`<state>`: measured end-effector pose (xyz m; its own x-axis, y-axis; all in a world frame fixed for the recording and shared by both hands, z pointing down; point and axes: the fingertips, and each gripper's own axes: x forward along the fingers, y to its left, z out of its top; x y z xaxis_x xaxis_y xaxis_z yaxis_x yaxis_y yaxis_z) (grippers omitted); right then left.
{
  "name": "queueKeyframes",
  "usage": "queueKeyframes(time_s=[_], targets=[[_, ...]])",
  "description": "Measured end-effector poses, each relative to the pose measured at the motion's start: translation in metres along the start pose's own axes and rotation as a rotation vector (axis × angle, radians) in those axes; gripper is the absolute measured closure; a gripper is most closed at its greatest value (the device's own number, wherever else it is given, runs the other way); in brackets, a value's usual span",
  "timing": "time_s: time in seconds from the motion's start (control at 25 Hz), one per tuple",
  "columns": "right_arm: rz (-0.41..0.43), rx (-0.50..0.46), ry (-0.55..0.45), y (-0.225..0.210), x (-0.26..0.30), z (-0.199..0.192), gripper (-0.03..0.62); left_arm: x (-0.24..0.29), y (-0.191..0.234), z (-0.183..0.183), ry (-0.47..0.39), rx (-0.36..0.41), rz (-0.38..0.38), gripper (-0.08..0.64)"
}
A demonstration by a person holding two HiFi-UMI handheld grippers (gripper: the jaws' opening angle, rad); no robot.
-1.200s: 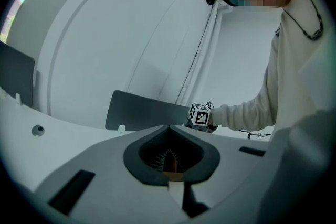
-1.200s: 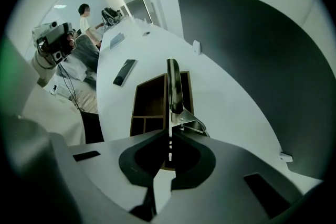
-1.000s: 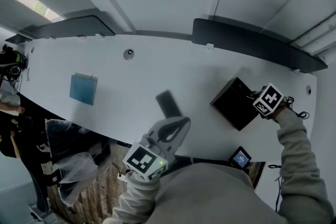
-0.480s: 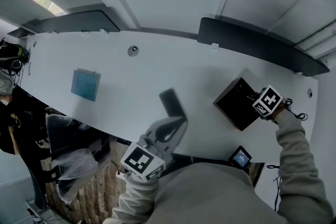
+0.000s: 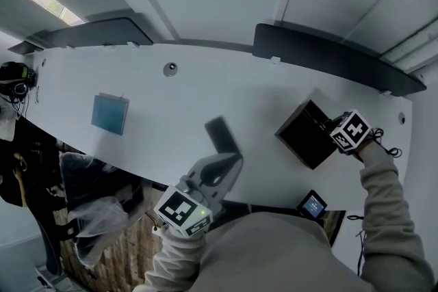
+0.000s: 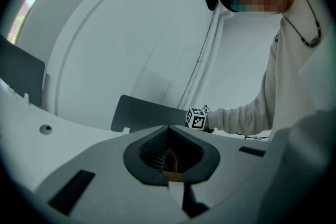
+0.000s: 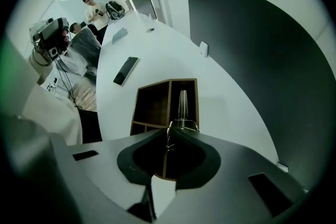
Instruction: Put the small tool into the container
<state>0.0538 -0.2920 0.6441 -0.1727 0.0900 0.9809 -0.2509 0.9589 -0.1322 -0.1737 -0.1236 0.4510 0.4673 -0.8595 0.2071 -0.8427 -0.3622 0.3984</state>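
White table (image 5: 205, 89), slim silvery tool (image 7: 182, 104)

Table (image 5: 274, 85) white. Container (image 5: 306, 135) dark brown, lighter wooden edges. Small tool (image 7: 182, 102) silvery grey. Flat square (image 5: 109, 114) at left blue.

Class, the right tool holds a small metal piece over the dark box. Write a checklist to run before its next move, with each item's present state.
1. Right tool shut on the small metal piece: ok.
2. Piece over the box: ok.
3. Piece already down inside a compartment: cannot tell.
4. Left tool shut, empty, away from the box: ok.
5. Phone lies apart from the box: ok.
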Motion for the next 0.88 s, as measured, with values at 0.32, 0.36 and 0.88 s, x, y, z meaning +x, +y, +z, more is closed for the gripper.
queueKeyframes(time_s=[0.32,0.36,0.88], targets=[[-0.014,0.018,-0.076,0.003,-0.013,0.008,0.499,-0.005,-0.001,0.003,-0.010,0.003,0.006,0.557],[-0.026,0.021,-0.090,0.002,-0.015,0.009,0.488,-0.005,-0.001,0.003,-0.013,0.003,0.007,0.557],[-0.087,0.035,-0.188,0.005,-0.040,0.025,0.469,-0.011,-0.010,0.017,-0.027,0.041,-0.003,0.557]])
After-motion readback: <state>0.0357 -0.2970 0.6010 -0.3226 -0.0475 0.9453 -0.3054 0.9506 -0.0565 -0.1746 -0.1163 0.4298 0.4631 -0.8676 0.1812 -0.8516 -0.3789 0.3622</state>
